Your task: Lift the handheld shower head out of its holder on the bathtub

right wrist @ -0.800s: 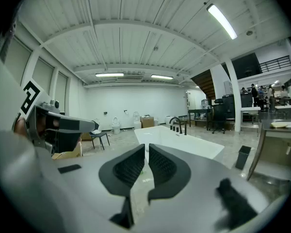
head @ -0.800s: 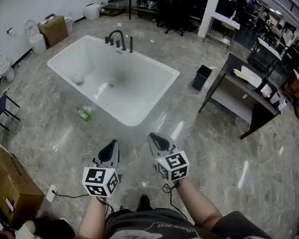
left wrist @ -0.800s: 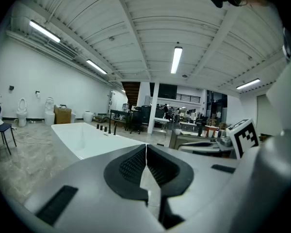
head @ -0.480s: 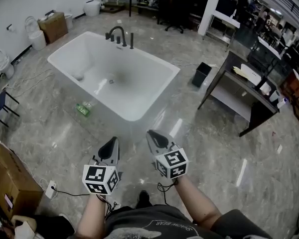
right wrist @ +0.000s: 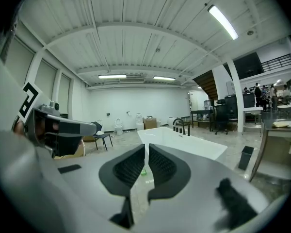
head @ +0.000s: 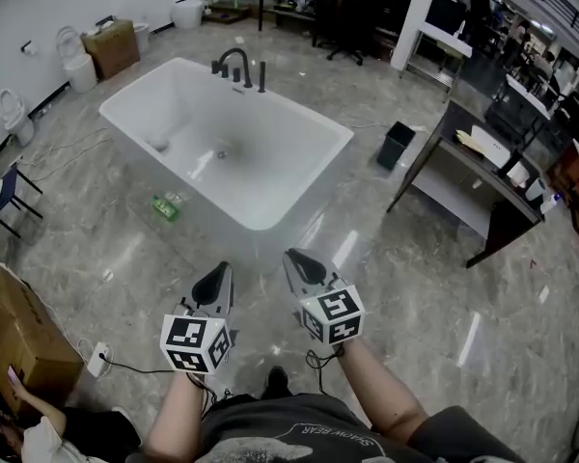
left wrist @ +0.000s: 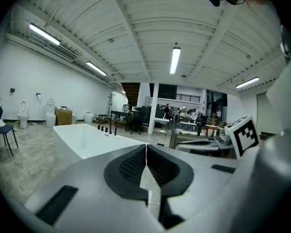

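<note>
Bathtub (head: 299, 186), white, rectangular, freestanding on grey marble floor, far of centre.
Faucet (head: 234, 64), black, curved, on the tub's far rim, with small black knobs beside it.
Shower head (head: 261, 75), slim black upright wand, seated in its holder on the far rim, just right of the faucet; well apart from both grippers.
Left gripper (head: 216, 280), held near, pointing toward the tub; jaws closed tip to tip, nothing between them.
Right gripper (head: 297, 264), just right of the left one, same heading; jaws pressed together, empty.
Bottle (head: 164, 206), green, lying on the floor at the tub's left side.
Bin (head: 396, 148), black, on the floor right of the tub.
Desk (head: 468, 177), dark, right of the bin, papers on top.
Carton (head: 17, 340), brown, near left edge; a cable and plug (head: 98, 360) on the floor beside it.
Box (head: 114, 46), brown, far left by the wall, between white toilets (head: 77, 66).
Chair (head: 0, 196), dark, at the left edge.
Office chairs and tables, far, behind the tub; details too small to tell.
</note>
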`<state>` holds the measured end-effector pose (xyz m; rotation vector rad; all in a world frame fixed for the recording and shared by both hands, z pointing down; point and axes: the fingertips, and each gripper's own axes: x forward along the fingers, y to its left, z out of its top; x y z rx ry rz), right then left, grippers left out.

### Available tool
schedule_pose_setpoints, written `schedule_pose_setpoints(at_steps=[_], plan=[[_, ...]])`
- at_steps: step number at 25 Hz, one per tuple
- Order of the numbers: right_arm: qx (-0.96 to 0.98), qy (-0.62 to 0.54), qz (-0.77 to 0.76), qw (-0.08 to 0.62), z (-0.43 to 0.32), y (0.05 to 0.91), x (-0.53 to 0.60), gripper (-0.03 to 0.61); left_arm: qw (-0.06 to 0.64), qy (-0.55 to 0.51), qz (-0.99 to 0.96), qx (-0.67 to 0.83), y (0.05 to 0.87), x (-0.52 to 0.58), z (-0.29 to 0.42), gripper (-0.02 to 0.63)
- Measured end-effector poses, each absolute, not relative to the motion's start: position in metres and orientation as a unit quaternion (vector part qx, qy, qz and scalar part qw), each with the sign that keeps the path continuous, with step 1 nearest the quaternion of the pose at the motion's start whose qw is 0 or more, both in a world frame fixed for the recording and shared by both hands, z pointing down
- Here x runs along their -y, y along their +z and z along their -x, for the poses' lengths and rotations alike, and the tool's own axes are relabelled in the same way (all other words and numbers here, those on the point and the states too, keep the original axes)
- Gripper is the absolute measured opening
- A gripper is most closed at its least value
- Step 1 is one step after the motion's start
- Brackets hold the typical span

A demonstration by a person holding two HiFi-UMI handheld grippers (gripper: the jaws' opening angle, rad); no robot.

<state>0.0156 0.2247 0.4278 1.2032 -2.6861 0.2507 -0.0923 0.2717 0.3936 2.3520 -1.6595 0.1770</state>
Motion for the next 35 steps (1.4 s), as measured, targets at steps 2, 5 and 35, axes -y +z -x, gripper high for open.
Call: schedule_pose_setpoints(at_steps=[2, 5, 35], plan=[[0.908, 0.086, -0.402, 0.087, -0.02, 0.429, -0.224, 0.041, 0.127, 0.063, -0.808, 0.572, 0.396, -0.271, 0.086, 0.015], [0.912, 0.094, -0.394, 0.067, -0.028, 0.43, -0.223, 0.041, 0.129, 0.063, -0.806, 0.575, 0.399, -0.273, 0.08, 0.015], [0.897, 0.131, -0.412, 0.092, -0.02, 0.463, -0.086, 0.043, 0.152, 0.042, -0.802, 0.576, 0.415, -0.112, 0.125, 0.015]])
